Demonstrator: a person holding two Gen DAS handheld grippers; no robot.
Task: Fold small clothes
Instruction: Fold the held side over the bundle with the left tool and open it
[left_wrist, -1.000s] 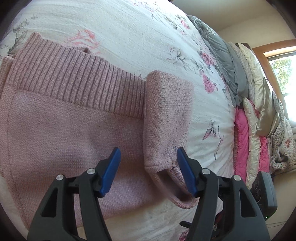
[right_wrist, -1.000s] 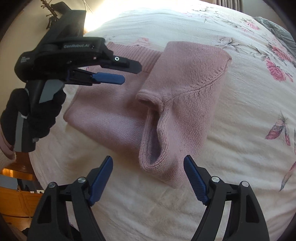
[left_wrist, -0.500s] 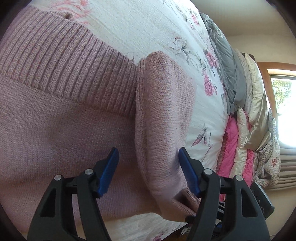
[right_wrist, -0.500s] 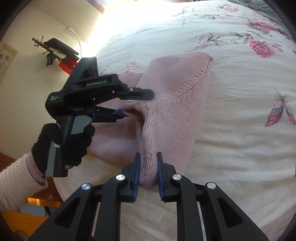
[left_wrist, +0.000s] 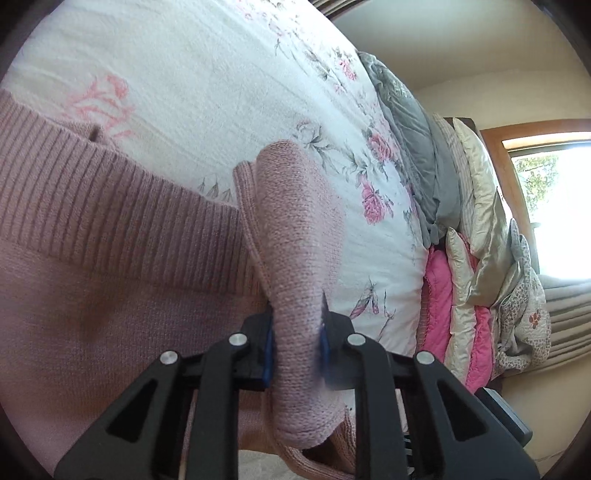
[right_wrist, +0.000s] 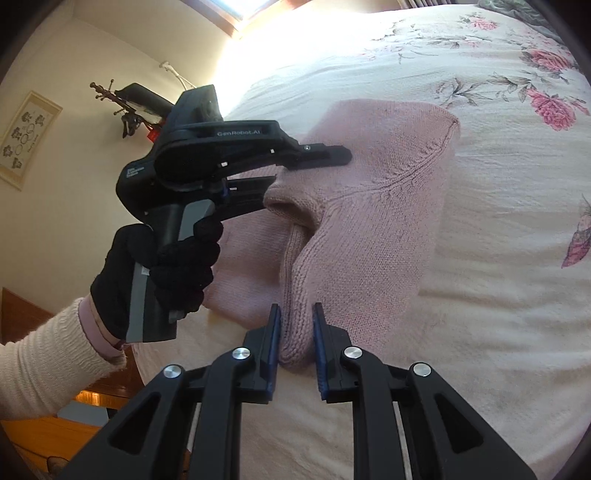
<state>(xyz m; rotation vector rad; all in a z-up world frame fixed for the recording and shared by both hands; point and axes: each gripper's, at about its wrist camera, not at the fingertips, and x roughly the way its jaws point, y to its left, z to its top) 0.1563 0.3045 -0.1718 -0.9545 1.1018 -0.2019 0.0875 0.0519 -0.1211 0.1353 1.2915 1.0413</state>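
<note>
Sweater: a dusty-pink knit sweater (right_wrist: 376, 221) lies on the bed, its ribbed hem (left_wrist: 122, 206) running across the left of the left wrist view, with a folded layer doubled over on the right half.
Bed: a white bedspread (right_wrist: 480, 332) printed with pink roses; the sweater sits near its near edge.
Left gripper: the left gripper (left_wrist: 295, 332) has its jaws pinching a raised ridge of the folded layer; the knit fills the gap between the blue pads and bulges out towards the camera below them.
Left gripper from the right wrist view: the same tool (right_wrist: 280, 177) reaches in from the left, its upper finger lying over the top of the fold and its lower finger going in at the rolled opening of the fabric.
Right gripper: the right gripper (right_wrist: 297, 343) has its jaws drawn close on the near end of a narrow upright pleat of the sweater; the pleat stands between the blue pads, touching both.
Pleat: it runs away from the right jaws to the rolled opening by the left gripper.
Hand: a black-gloved hand (right_wrist: 166, 266) with a cream ribbed sleeve (right_wrist: 40, 365) grips the left tool's handle.
Far right: grey, cream and pink bedding (left_wrist: 454, 258) stacked at the bed's end, beside a bright window (left_wrist: 554, 206).
</note>
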